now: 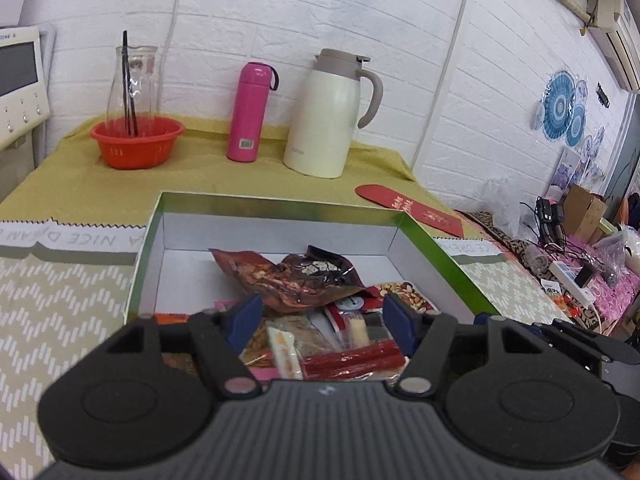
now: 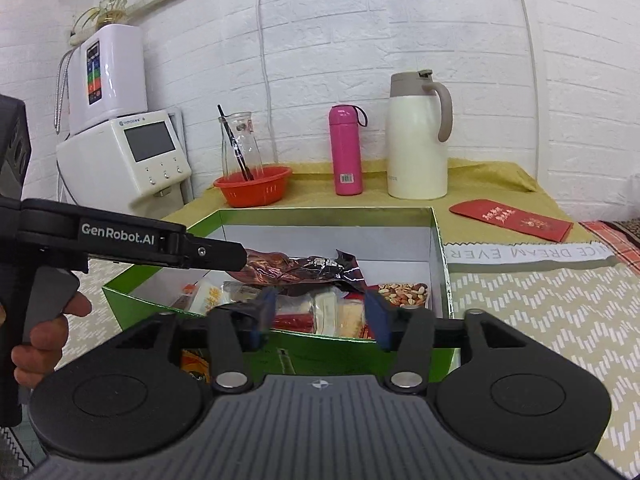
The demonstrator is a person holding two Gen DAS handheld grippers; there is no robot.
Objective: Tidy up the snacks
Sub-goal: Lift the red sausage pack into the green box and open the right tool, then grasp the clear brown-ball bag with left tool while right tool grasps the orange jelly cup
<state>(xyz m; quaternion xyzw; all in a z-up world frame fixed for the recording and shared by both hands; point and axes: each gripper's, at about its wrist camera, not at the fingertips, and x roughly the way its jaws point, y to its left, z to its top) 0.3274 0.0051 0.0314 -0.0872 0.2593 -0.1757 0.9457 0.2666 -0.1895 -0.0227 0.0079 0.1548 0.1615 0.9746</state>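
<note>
Two grippers are over the near end of the green box (image 2: 132, 300), and we hold one in each hand. The left gripper (image 1: 322, 316) points a little downward over the box, with its blue pads (image 1: 398, 314) apart and nothing between them; the snacks (image 1: 320, 344) lie just below and ahead of it. In the right wrist view we see the left gripper from the side, and the left hand (image 2: 44, 340) is wrapped around its grip, but most of that hand is cut off by the picture edge.

The right gripper (image 2: 324, 314) stands just before the near wall of the box, also tilted slightly down. Its jaws are wide apart and hold nothing. The right hand we cannot see at all.

Ahead of both grippers, a dark crumpled packet (image 1: 288, 280) lies on top of the pile, and a packet of nuts (image 2: 404, 294) is to its right. The gripper bodies hide the nearest snacks, so we cannot tell how many there are. Far ahead stand a pink bottle (image 1: 250, 112) and a white jug (image 1: 328, 116).
</note>
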